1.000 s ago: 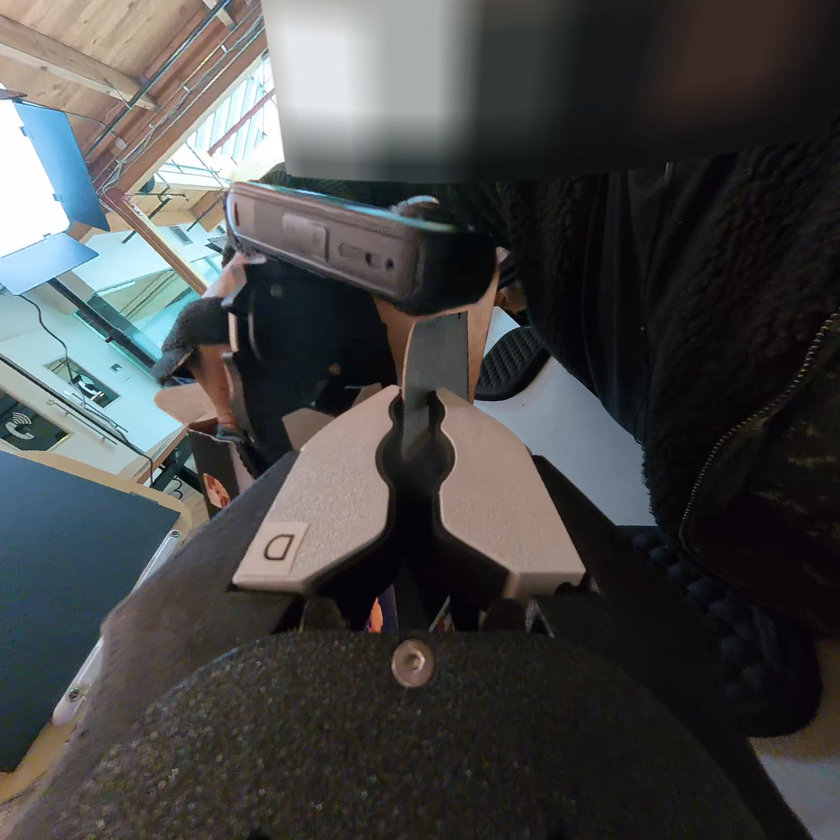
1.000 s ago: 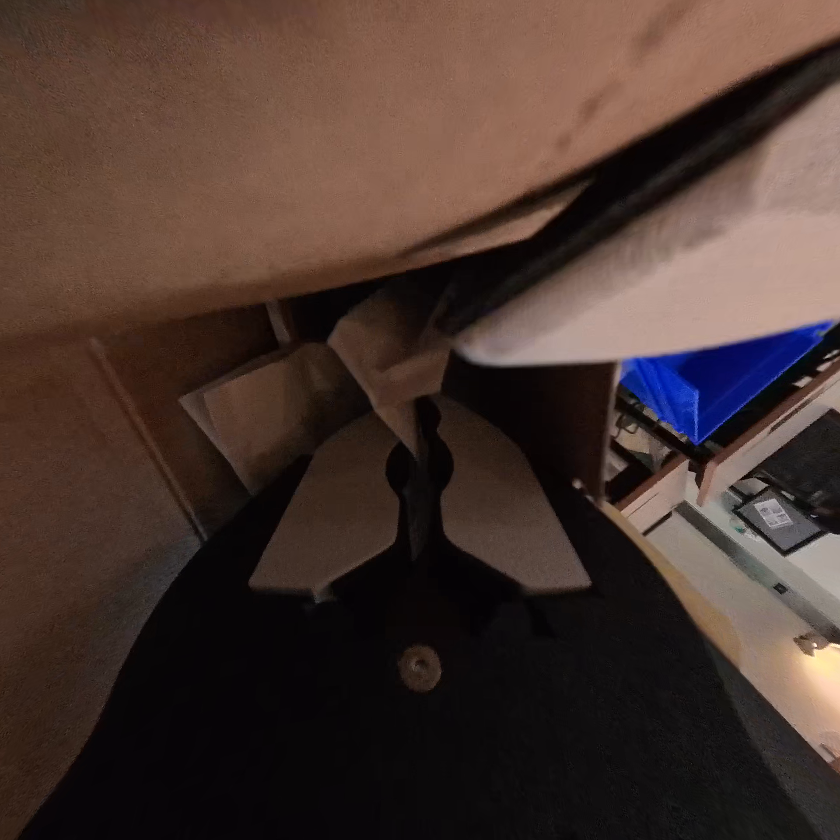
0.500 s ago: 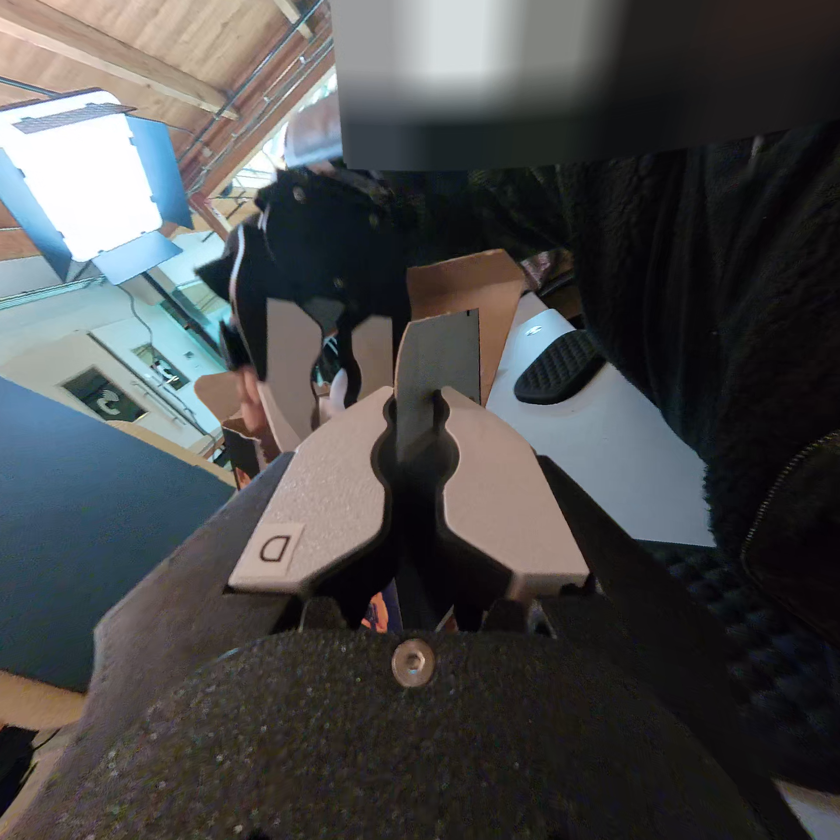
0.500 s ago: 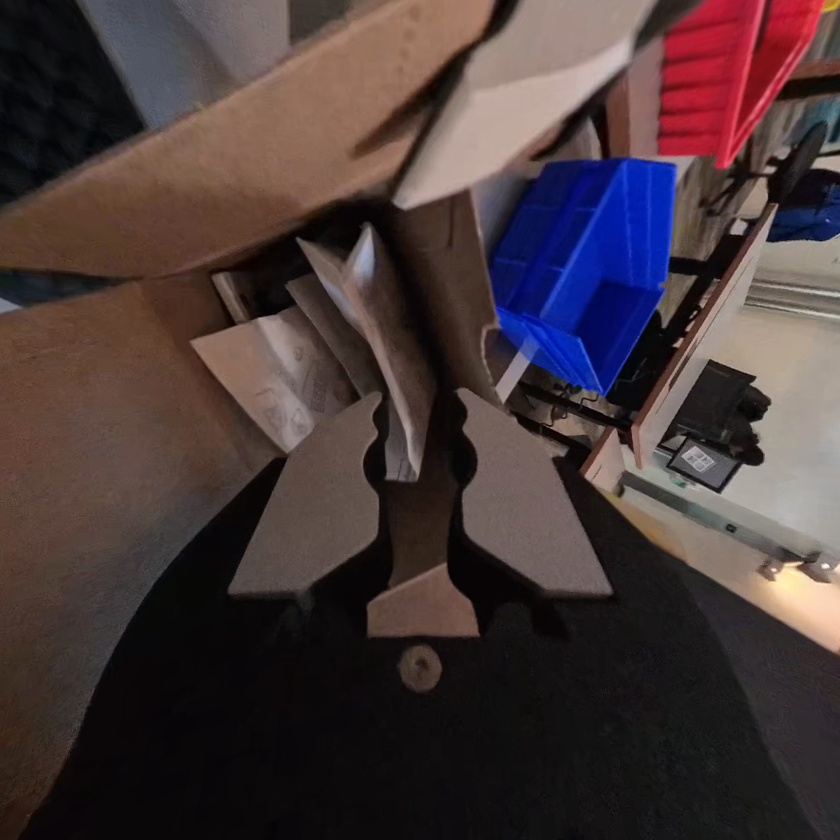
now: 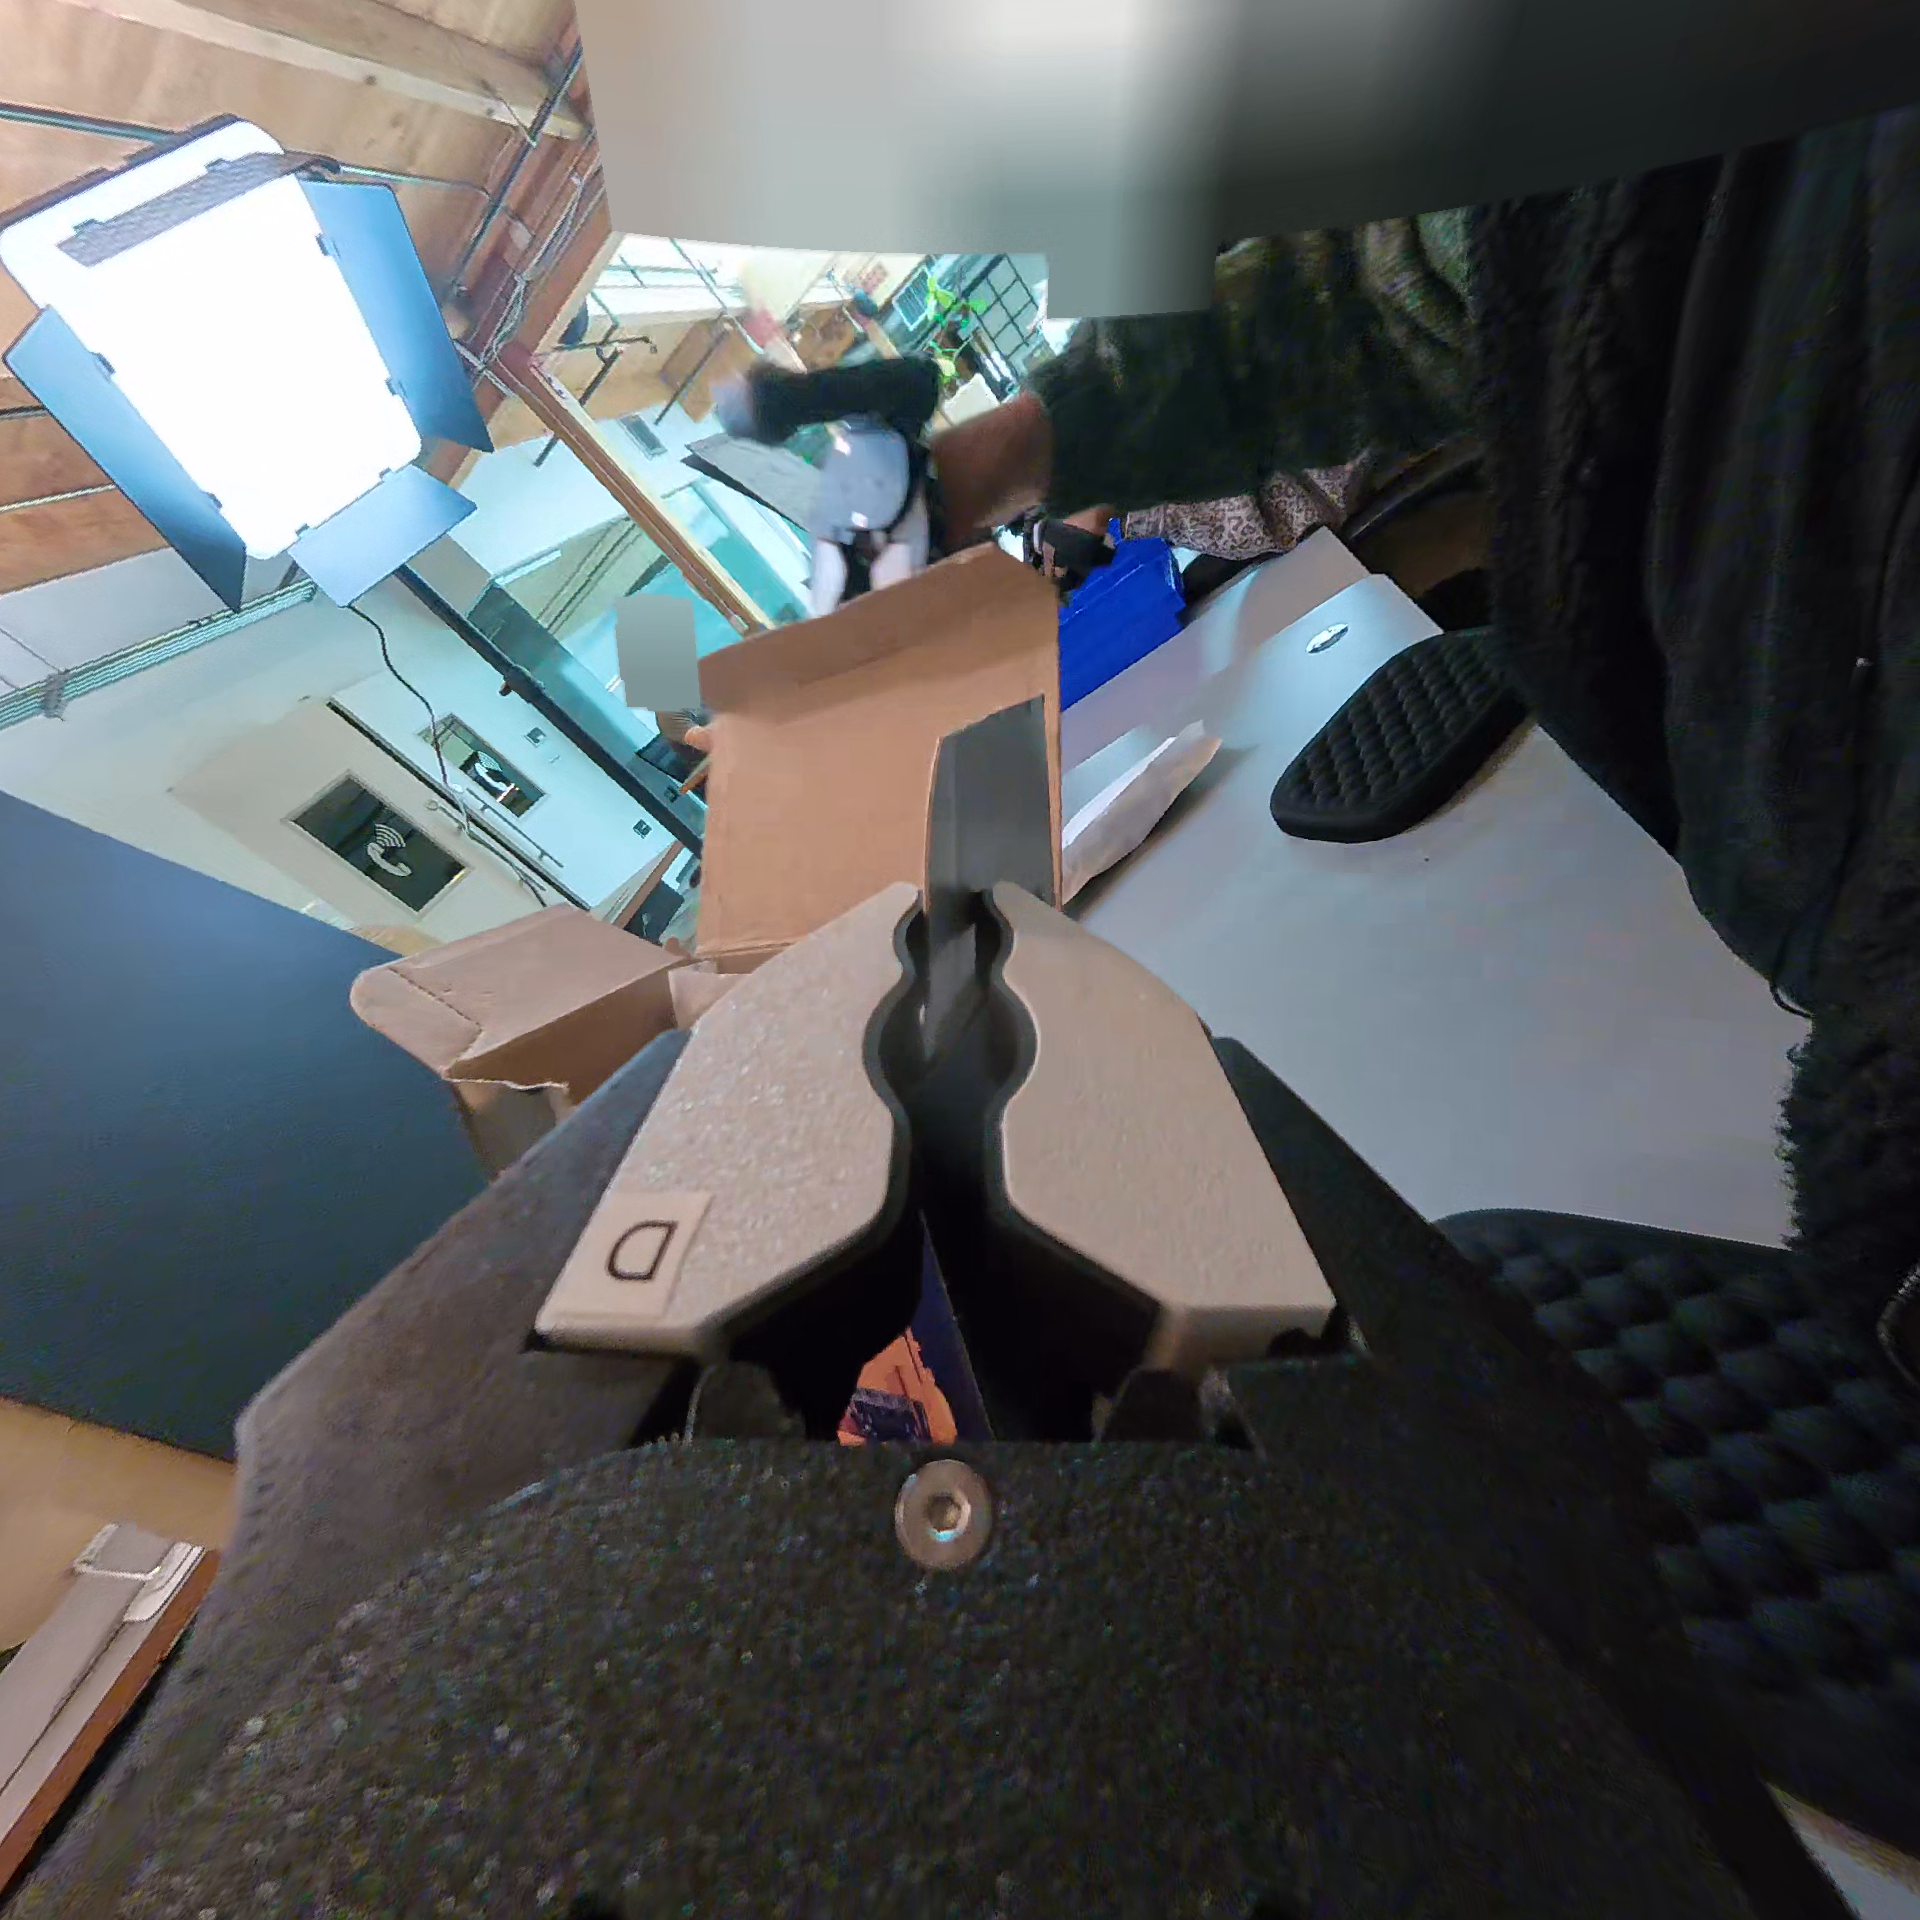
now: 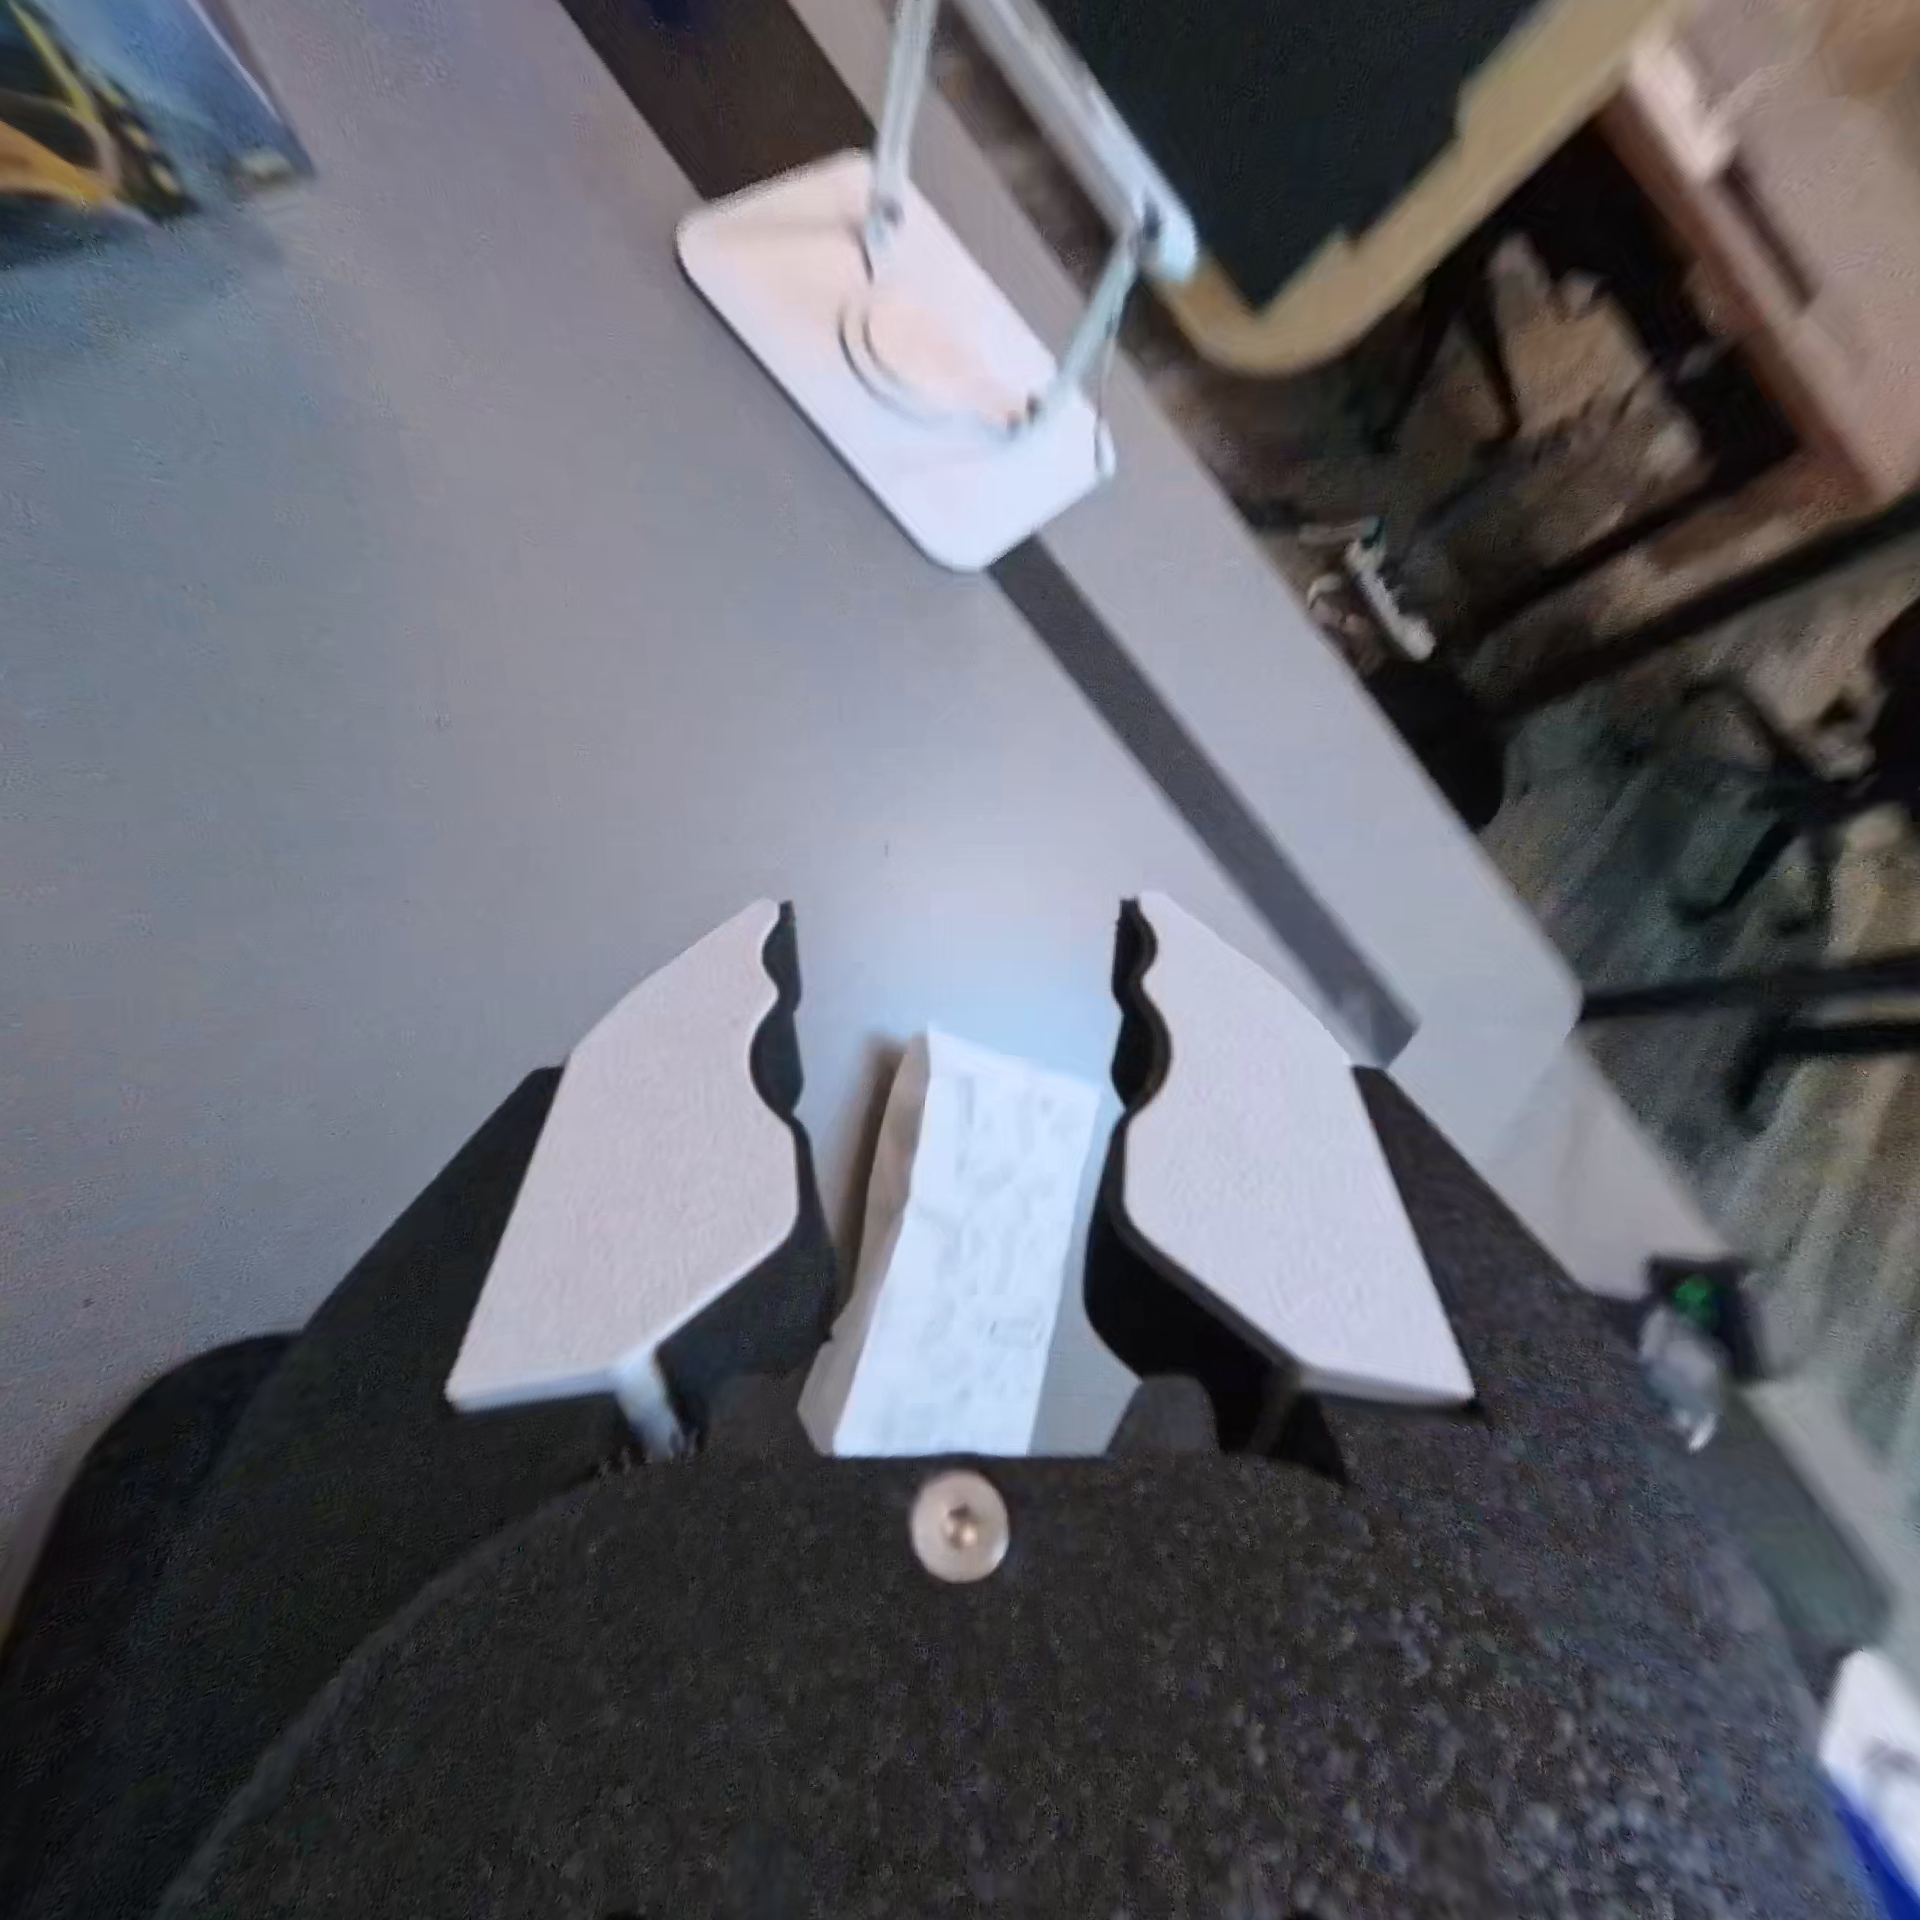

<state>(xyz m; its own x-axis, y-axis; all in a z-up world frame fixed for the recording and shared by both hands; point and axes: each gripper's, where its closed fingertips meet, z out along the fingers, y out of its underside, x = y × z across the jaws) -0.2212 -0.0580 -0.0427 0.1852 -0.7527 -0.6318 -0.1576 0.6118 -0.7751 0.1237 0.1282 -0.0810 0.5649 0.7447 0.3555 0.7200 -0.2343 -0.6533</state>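
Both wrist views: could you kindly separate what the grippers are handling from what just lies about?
Handled: thin dark card, clamped in the left gripper; white packet, inside the open right gripper.
Lying about: cardboard box, black wrist rest, blue bin, stand base, table.

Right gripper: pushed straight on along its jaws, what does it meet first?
Probably the grey table: the right gripper is open and angled down at it. The white packet lies between the jaws. The stand base sits further ahead; depth unclear.

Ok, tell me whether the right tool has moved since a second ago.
Yes. The right tool has pulled out of the brown cardboard box and now hangs open over the grey table, a white folded paper packet lying between its fingers.
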